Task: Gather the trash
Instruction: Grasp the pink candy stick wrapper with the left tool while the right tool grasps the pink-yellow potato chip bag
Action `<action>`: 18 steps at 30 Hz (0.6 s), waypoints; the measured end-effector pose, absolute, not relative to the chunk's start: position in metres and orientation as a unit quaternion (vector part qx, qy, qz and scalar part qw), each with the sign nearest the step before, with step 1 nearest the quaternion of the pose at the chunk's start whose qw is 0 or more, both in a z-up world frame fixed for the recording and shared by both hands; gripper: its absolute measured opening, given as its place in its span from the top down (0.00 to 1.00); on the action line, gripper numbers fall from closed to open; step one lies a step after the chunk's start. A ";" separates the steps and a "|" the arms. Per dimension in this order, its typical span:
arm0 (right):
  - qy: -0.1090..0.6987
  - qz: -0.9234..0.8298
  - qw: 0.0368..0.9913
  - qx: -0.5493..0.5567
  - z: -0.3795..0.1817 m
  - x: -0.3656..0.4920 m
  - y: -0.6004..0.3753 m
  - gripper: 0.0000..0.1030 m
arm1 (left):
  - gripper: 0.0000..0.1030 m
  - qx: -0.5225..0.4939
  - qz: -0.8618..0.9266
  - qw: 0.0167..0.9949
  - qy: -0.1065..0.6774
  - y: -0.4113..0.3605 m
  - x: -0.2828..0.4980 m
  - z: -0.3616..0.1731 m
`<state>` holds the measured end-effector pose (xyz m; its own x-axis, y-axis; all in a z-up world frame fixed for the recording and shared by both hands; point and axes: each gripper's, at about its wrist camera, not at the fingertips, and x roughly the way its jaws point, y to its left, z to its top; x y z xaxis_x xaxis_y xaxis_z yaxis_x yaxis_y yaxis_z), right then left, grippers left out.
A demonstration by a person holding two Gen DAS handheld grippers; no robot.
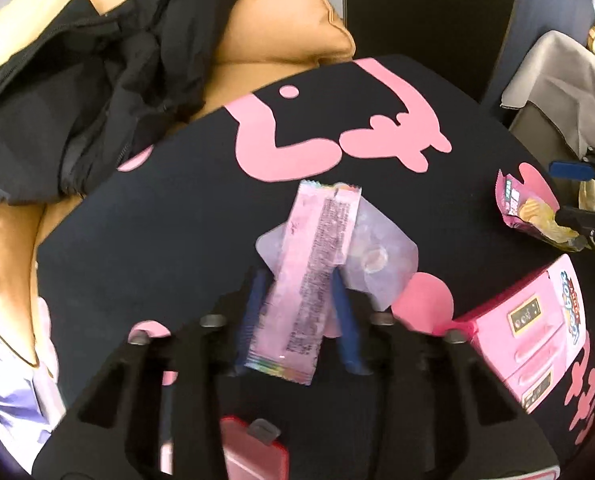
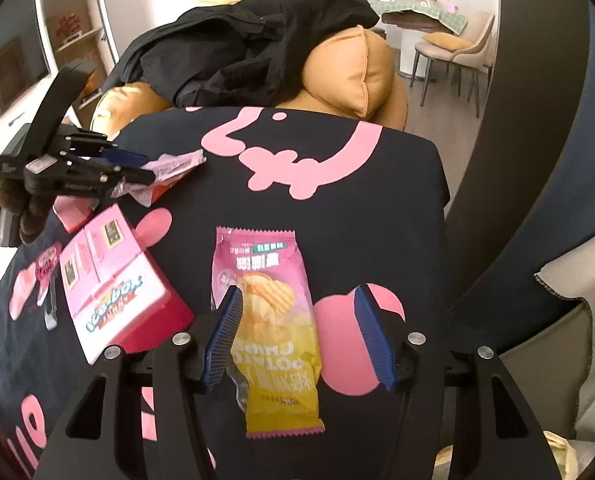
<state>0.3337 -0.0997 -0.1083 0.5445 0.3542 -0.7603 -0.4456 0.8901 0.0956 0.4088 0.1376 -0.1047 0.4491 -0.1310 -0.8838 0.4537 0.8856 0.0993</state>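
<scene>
Chip bag (image 2: 271, 332) reads "POTATO CHIPS" (upside down); pink box (image 2: 117, 292) reads "ice-box".

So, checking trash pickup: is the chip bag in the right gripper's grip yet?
Not yet. The chip bag lies flat between the right gripper's wide-open jaws; the right pad is clear of it.

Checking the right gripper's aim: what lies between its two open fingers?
In the right wrist view, the potato chip bag lies flat on the black cloth between them.

Glossy plastic chip bag (image 2: 271, 320) – matt black cloth (image 2: 377, 240)
</scene>
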 end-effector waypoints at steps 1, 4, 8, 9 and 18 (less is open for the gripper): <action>0.420 0.227 0.877 -0.060 -0.109 0.333 -0.100 0.47 | 0.84 0.163 -0.171 0.837 0.494 0.136 0.406 -0.104; 0.422 0.224 0.876 -0.063 -0.110 0.334 -0.102 0.47 | 0.86 0.154 -0.174 0.846 0.479 0.137 0.392 -0.095; 0.429 0.240 0.869 -0.052 -0.115 0.337 -0.100 0.47 | 0.86 0.101 -0.160 0.874 0.449 0.152 0.365 -0.068; 0.432 0.245 0.866 -0.054 -0.117 0.338 -0.097 0.47 | 0.86 0.091 -0.154 0.879 0.441 0.155 0.359 -0.063; 0.456 0.270 0.847 -0.035 -0.132 0.358 -0.085 0.69 | 0.86 -0.022 -0.118 0.891 0.437 0.184 0.298 -0.056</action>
